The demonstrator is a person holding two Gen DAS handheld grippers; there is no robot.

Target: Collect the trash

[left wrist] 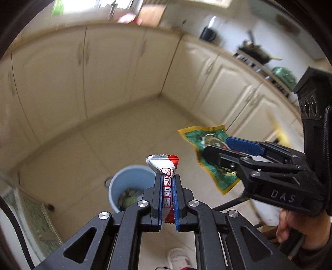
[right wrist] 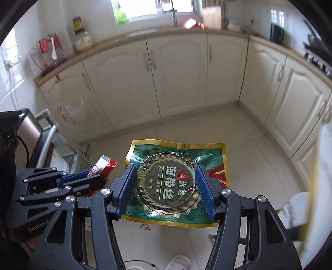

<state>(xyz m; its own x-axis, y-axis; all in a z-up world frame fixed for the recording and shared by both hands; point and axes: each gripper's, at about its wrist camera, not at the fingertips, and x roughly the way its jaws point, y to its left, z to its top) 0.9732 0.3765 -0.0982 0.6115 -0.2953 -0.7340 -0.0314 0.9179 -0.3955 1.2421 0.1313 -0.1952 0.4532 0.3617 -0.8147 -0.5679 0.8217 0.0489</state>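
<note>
Beige tile floor point(left wrist: 87, 157), blue bin point(left wrist: 128, 182) w/ trash standing on it

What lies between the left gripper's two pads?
A red-and-white snack wrapper is clamped between the left gripper pads, seen in the left wrist view.

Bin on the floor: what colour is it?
Pale blue; the bin shows best in the left wrist view, beyond the wrapper held in the left jaws.

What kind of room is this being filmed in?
A home kitchen, most likely: cream panelled cabinet doors wrap around under a pale stone-look countertop, a metal tap stands by the window, and a black gas hob carries a dark wok.
</note>
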